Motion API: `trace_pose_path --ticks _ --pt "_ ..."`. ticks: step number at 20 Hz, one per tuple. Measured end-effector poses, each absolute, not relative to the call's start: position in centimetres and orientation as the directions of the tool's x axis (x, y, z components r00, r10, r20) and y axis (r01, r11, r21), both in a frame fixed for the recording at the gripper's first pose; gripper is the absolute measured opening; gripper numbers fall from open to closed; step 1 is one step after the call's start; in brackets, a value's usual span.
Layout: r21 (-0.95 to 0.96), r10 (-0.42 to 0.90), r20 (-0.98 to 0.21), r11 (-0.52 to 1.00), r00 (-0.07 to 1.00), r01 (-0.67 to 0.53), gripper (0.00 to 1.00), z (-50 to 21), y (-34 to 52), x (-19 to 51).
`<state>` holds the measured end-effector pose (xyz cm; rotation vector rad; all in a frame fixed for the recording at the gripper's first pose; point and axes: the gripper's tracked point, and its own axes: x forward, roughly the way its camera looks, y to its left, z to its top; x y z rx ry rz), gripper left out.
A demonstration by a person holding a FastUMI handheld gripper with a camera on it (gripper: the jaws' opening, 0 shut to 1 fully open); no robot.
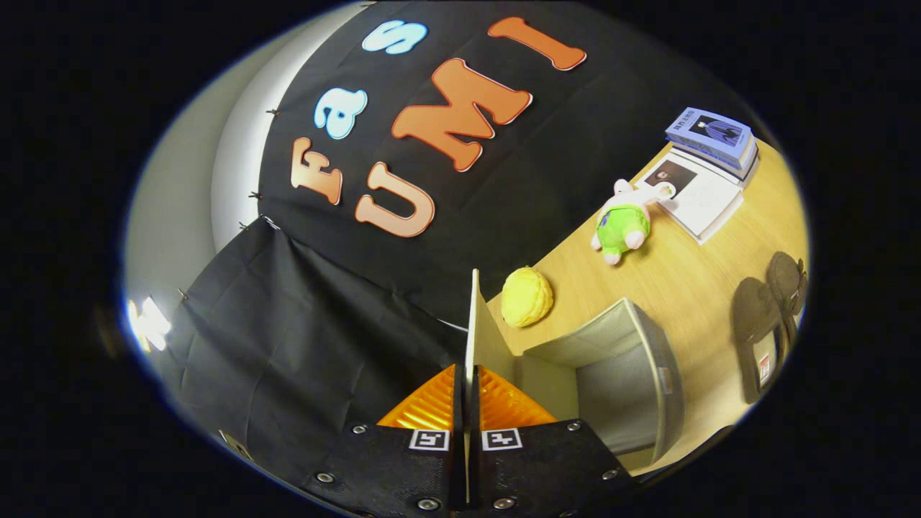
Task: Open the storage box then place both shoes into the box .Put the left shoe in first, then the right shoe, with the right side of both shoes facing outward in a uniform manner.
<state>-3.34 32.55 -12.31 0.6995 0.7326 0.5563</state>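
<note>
Nearest the camera, the gripper (466,388) has its two fingers (432,406) pressed onto the thin pale lid (475,338) of the storage box (633,360), one finger on each face, so the lid stands edge-on between them and runs straight ahead beyond the fingertips. The lid's free end rises past the fingers in front of the black cloth wall. The view is tilted, so the wooden bench (691,288) slopes away on the right side of the fingers.

The grey storage box sits just to the right of the fingers with its mouth open and its hollow inside showing. Its rim stands clear of the other things on the bench. The two dark shoes (770,324) lie side by side on the bench to the right of the box, well apart from the fingers, with bare wood between them and the box.

Beyond the box lie a yellow round toy (527,296), a green and white plush toy (624,221), and stacked books (709,169).
</note>
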Motion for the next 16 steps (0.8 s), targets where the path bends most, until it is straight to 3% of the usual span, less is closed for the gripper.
trace_pose_path --ticks 7,11,15,16 --pt "0.703 0.698 -0.424 0.655 0.577 -0.276 0.03 -12.0 40.8 -6.8" --pt "0.695 0.743 -0.41 0.63 0.53 -0.345 0.11 -12.4 44.3 -8.7" --pt "0.636 0.704 -0.428 0.68 0.567 -0.365 0.97 -13.0 42.7 -8.2" --pt "0.616 0.678 -0.438 0.705 0.59 -0.353 0.98 -13.4 41.6 -7.6"
